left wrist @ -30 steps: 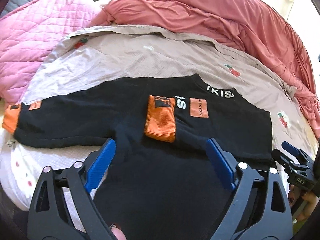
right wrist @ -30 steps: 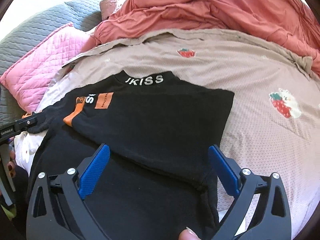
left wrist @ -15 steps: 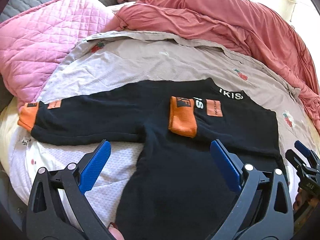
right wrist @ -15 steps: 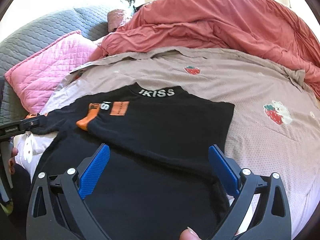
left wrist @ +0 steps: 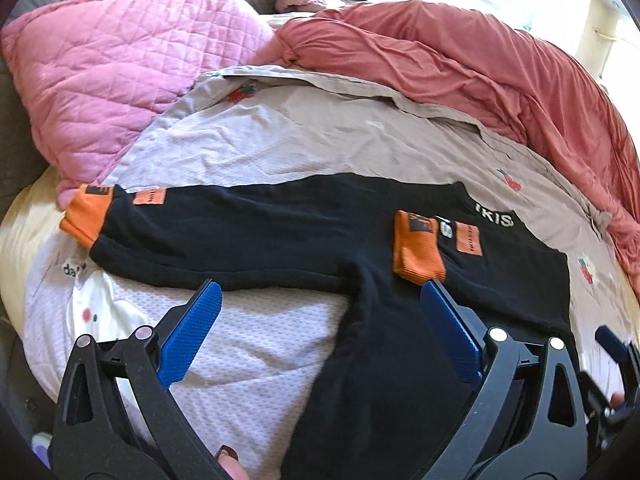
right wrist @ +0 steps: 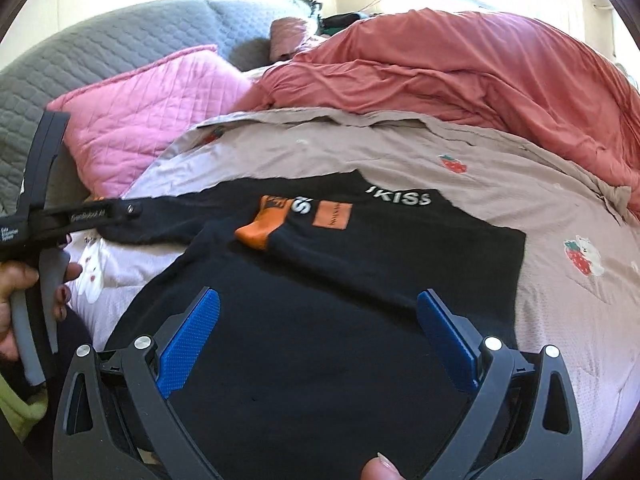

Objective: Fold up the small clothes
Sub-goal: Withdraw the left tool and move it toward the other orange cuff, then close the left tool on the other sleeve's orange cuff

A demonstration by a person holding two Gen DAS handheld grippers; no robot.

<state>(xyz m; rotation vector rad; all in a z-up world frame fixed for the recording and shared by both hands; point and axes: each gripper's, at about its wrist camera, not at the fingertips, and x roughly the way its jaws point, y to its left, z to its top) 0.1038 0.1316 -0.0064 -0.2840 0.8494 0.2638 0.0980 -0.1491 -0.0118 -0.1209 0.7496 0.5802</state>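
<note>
On the bed (left wrist: 280, 148), the black sweatshirt's (left wrist: 400, 360) unfolded sleeve (left wrist: 224, 240) runs leftward, nearest the wide-open, empty left hand-held gripper (left wrist: 320, 320); right hand-held gripper (right wrist: 320, 328) likewise wide.

- Black knit cloth top (left wrist: 400, 360): matt, soft, with ribbed orange cuffs (left wrist: 416, 252).
- Beige cloth sheet with strawberry prints (right wrist: 560, 320): matt, finely dimpled weave.
- Pink quilted cloth pillow (left wrist: 108, 64): stitched diamond pattern, slight sheen.
- Coral-red cloth duvet (right wrist: 460, 72): smooth, creased.
- Left gripper (left wrist: 320, 328) and right gripper (right wrist: 320, 336): matt black plastic frames, textured blue pads (right wrist: 188, 340), shiny metal pins.
</note>
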